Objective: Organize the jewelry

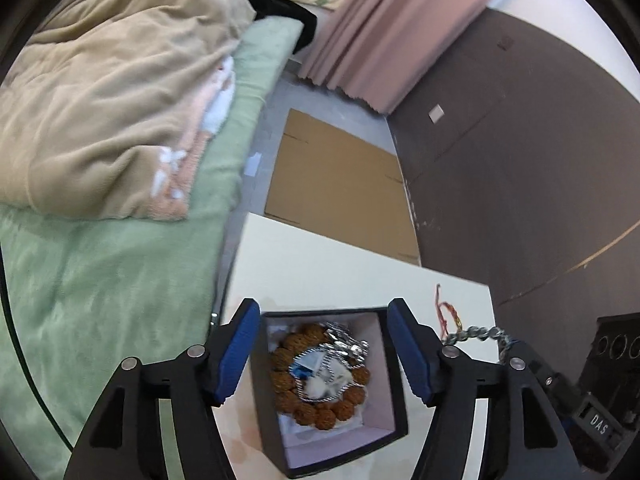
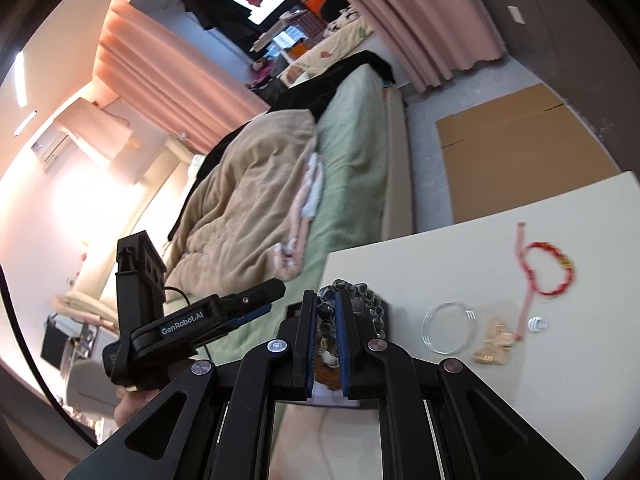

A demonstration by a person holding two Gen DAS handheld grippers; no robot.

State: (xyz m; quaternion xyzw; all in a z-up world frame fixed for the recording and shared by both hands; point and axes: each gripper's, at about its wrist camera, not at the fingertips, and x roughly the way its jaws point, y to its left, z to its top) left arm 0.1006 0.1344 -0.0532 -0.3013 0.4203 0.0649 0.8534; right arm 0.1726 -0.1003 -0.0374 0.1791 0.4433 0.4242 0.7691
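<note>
A black jewelry box [image 1: 394, 404] sits on the white table between the fingers of my left gripper [image 1: 324, 356], which is open around it. Inside lie a brown bead bracelet [image 1: 306, 414] and a silver chain [image 1: 344, 346]. My right gripper [image 2: 327, 332] is shut on a dark grey bead bracelet [image 2: 352, 292] and holds it above the box; the bracelet also shows in the left wrist view [image 1: 478, 334]. On the table in the right wrist view lie a red string bracelet [image 2: 554, 270], a thin silver hoop [image 2: 450, 326], a gold piece [image 2: 494, 344] and a small silver ring [image 2: 537, 324].
The white table [image 2: 500, 400] ends near a bed with a green sheet [image 1: 100, 300] and a beige blanket [image 1: 112, 112]. Flat cardboard [image 1: 340, 184] lies on the floor beyond the table. The other gripper's body [image 2: 188, 328] shows at left.
</note>
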